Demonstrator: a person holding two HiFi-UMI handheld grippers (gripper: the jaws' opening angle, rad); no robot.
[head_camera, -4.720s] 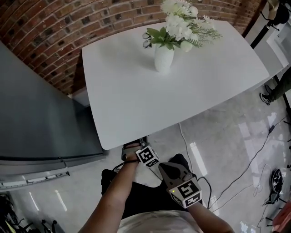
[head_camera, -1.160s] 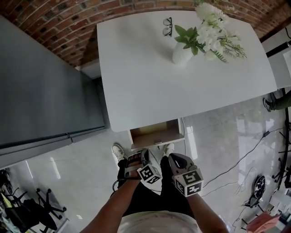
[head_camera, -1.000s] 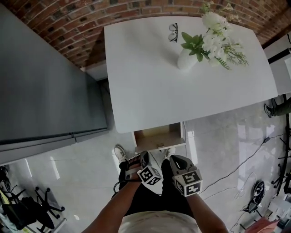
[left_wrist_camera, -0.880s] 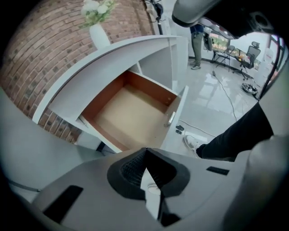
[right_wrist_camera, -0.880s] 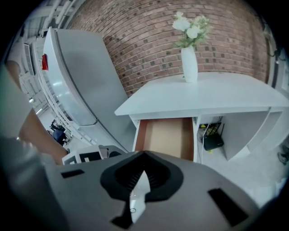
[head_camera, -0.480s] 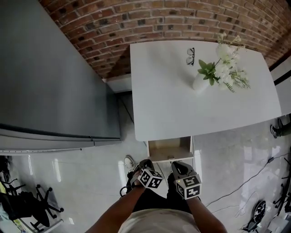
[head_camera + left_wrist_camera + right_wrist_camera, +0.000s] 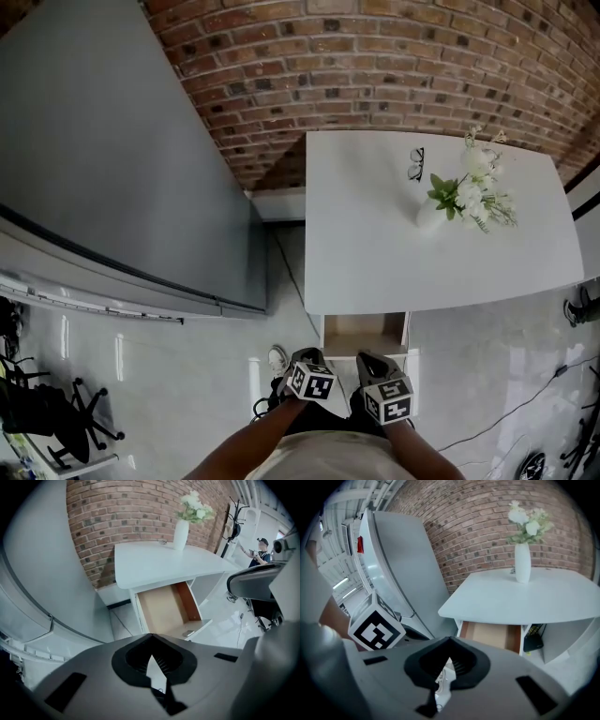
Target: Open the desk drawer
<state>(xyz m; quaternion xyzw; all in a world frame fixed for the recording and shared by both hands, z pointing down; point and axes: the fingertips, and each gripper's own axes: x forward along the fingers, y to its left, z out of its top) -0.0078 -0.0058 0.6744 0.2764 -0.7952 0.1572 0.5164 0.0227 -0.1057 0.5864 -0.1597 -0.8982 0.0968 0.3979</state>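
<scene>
The white desk (image 7: 422, 253) stands against the brick wall. Its drawer (image 7: 364, 333) is pulled out from under the near edge, with a bare wooden inside. Both grippers hang side by side just in front of it, apart from it. My left gripper (image 7: 305, 356) is shut with nothing in it. My right gripper (image 7: 373, 362) is likewise shut and holds nothing. The left gripper view looks past the left gripper (image 7: 151, 637) onto the open drawer (image 7: 166, 609) and its handle (image 7: 189, 633). The right gripper view shows the drawer (image 7: 490, 636) beyond the right gripper (image 7: 449, 640).
A white vase of flowers (image 7: 433, 216) and a pair of glasses (image 7: 416, 164) sit on the desk. A tall grey cabinet (image 7: 112, 169) fills the left. A cable (image 7: 289, 272) runs across the tiled floor. A black box (image 7: 533, 641) sits under the desk. A person (image 7: 258, 555) stands far right.
The drawer, shut in the earliest frame, stands open. Over the last second both grippers drew back and up from it, the left one rolled, and the head view pulled away.
</scene>
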